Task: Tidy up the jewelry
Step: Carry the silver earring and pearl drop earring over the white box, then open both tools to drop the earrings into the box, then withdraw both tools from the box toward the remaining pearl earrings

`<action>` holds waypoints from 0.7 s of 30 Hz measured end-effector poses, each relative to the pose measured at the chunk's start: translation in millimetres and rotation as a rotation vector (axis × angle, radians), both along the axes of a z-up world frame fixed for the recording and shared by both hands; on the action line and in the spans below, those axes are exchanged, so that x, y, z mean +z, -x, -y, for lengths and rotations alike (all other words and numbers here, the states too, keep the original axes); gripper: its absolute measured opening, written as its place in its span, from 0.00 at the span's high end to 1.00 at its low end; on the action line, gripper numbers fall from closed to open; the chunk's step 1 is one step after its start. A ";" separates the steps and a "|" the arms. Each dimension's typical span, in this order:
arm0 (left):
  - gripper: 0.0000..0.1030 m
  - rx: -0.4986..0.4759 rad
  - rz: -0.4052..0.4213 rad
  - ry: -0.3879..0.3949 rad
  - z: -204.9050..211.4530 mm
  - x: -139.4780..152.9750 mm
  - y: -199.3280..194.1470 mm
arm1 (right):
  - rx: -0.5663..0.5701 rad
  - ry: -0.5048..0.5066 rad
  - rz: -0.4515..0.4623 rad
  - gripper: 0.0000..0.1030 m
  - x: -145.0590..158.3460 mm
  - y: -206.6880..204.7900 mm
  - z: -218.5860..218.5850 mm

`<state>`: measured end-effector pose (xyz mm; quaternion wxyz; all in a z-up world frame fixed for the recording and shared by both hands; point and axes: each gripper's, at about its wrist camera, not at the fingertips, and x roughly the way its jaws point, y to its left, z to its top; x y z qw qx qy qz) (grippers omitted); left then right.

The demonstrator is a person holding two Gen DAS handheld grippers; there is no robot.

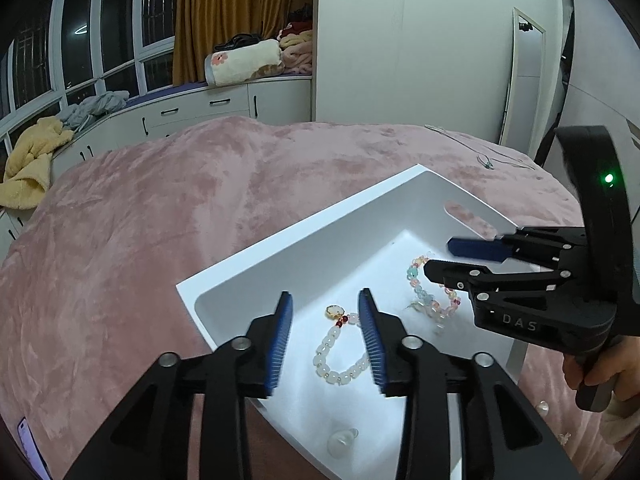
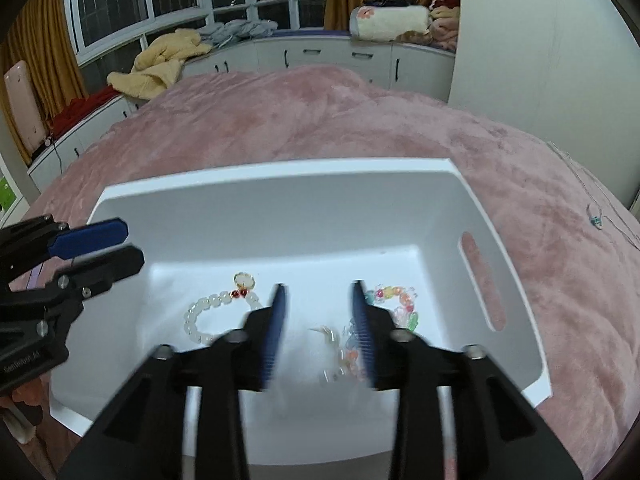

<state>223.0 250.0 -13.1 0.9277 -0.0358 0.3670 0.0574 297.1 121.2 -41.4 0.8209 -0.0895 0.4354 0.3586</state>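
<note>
I have both grippers hanging over a white rectangular plastic bin [image 2: 280, 208] with a slot handle in its side wall, which sits on a bed covered by a plush pink blanket [image 1: 160, 208]. My left gripper [image 1: 326, 344] has its jaws released, blue ribbed pads spread and holding nothing; a bracelet of milky white round beads with red beads and a small gold charm [image 1: 340, 350] lies on the bin floor, showing in the gap between those jaws. My right gripper [image 2: 320, 328] also has its jaws released and empty, and a bracelet of mixed pastel translucent beads [image 2: 394, 300] lies just beyond and beside its right jaw, apart from the white one. A small clear piece shows between the right jaws, too blurred to identify. A thin silvery chain necklace [image 1: 486, 160] lies on the blanket beyond the bin, well apart from both sets of jaws.
</note>
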 end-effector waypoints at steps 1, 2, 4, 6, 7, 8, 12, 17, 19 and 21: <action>0.52 0.003 0.003 0.000 0.4 0.7 1.0 | -0.006 -0.017 0.008 0.51 5.1 0.6 2.5; 0.50 0.005 0.007 -0.002 0.9 1.6 1.9 | -0.012 -0.023 0.016 0.43 8.1 0.8 4.0; 0.41 0.002 0.016 -0.009 3.5 5.0 4.4 | -0.024 -0.039 0.051 0.31 18.8 2.5 8.0; 0.37 -0.006 0.025 -0.020 7.3 8.9 6.9 | -0.034 -0.049 0.095 0.17 31.5 6.1 12.8; 0.34 -0.007 0.029 -0.025 8.9 10.5 7.7 | -0.040 -0.052 0.112 0.15 36.6 7.4 14.7; 0.34 -0.009 0.036 -0.029 10.9 12.8 9.0 | -0.045 -0.053 0.129 0.12 42.4 8.2 16.8; 0.27 -0.016 0.062 -0.046 19.6 25.1 14.7 | -0.046 -0.068 0.165 0.08 63.3 12.9 30.4; 0.22 -0.041 0.098 -0.057 32.0 43.4 22.3 | -0.057 -0.076 0.203 0.06 82.2 18.2 48.6; 0.18 -0.057 0.114 -0.061 38.4 51.0 26.5 | -0.065 -0.078 0.212 0.06 87.3 21.5 59.7; 0.15 -0.074 0.135 -0.074 47.1 58.0 31.9 | -0.074 -0.079 0.220 0.06 90.4 24.2 70.4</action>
